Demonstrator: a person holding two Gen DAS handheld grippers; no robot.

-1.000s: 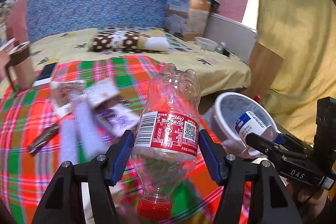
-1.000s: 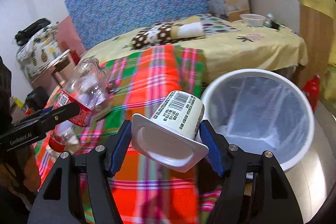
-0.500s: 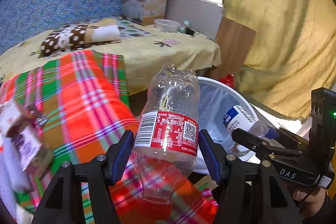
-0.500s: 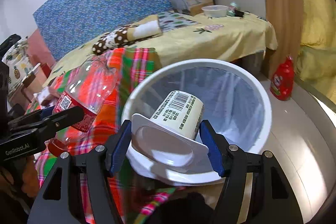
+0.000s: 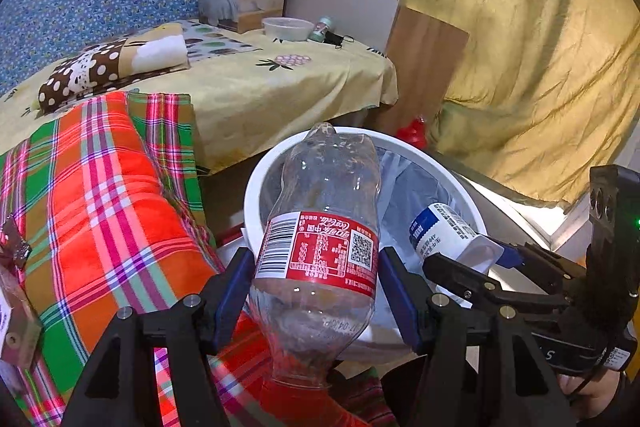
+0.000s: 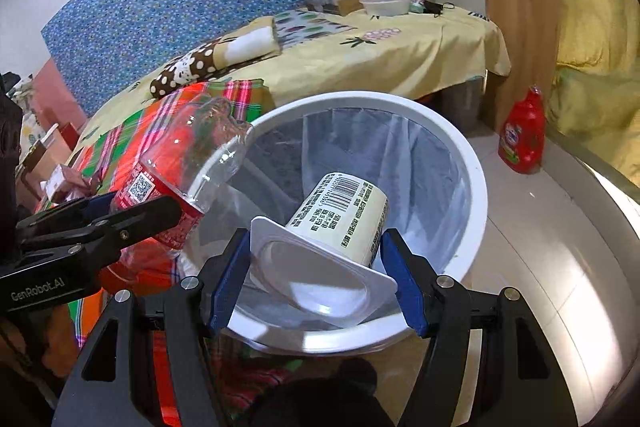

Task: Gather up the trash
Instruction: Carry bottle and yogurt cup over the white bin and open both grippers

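Over the white bin (image 6: 476,187) beside the bed, both hand-held grippers are carrying trash. The left hand-held gripper (image 5: 316,287) is clamping a clear plastic bottle (image 5: 324,227) at its red label, cap end near the camera, base pointing out over the bin's near-left rim. The right hand-held gripper (image 6: 316,283) is gripping a white yogurt cup (image 6: 340,219) on its side, open mouth toward the camera, hanging above the bin's lined inside. A red plaid blanket (image 5: 100,211) is lying on the bed at left, and a red detergent bottle (image 6: 522,137) is standing on the floor far right
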